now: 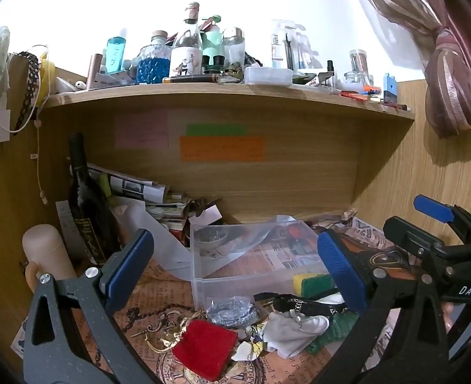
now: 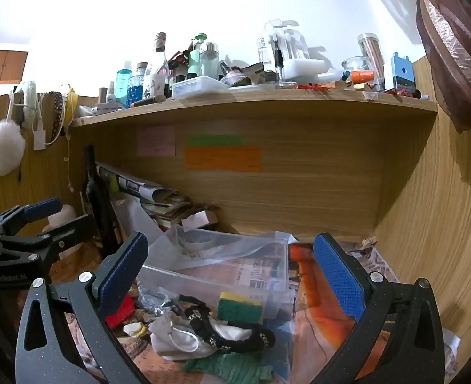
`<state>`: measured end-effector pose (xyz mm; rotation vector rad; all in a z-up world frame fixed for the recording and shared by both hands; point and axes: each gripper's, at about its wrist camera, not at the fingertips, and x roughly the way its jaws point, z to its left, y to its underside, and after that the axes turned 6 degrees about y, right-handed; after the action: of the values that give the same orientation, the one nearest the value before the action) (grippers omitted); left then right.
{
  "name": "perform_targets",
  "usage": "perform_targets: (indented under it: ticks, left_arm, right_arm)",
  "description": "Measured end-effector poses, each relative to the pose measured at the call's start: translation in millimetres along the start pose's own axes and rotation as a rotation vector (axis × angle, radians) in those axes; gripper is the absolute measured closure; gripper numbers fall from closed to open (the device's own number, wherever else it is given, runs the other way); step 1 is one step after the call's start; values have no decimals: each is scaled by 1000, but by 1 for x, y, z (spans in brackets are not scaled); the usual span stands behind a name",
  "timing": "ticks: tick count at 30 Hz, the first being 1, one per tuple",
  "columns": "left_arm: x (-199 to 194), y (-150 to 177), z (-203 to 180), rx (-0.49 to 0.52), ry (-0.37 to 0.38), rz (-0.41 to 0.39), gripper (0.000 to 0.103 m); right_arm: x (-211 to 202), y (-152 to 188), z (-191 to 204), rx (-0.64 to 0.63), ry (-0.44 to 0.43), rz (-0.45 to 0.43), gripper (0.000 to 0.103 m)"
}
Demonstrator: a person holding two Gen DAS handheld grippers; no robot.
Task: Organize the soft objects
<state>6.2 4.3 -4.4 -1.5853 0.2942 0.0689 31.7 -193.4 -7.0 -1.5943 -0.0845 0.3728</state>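
Note:
A clear plastic bin stands on the paper-covered desk. A yellow-green sponge lies at its near corner. In front of it lie a red cloth, a white cloth, a black band, a green cloth and a silver scrubber. My left gripper is open and empty above the pile. My right gripper is open and empty above the sponge; it also shows in the left wrist view.
A dark wine bottle and stacked papers stand at the back left, with a beige cup nearer. A crowded shelf hangs overhead. A wooden side wall closes the right.

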Motion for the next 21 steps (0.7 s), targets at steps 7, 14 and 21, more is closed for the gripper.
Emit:
perform_targets:
  ticks: [7,14,21]
  left_arm:
    - [1,1,0,-3,0,1,0]
    - [5,1,2,-16,7,10,0]
    - [6,1,3,-21,9,13,0]
  right_arm:
    - [2,0,3,-6,-2,12,0]
    - [5,1,3,3,-12,18,0]
    - [7,2,3,5,-16,18,0]
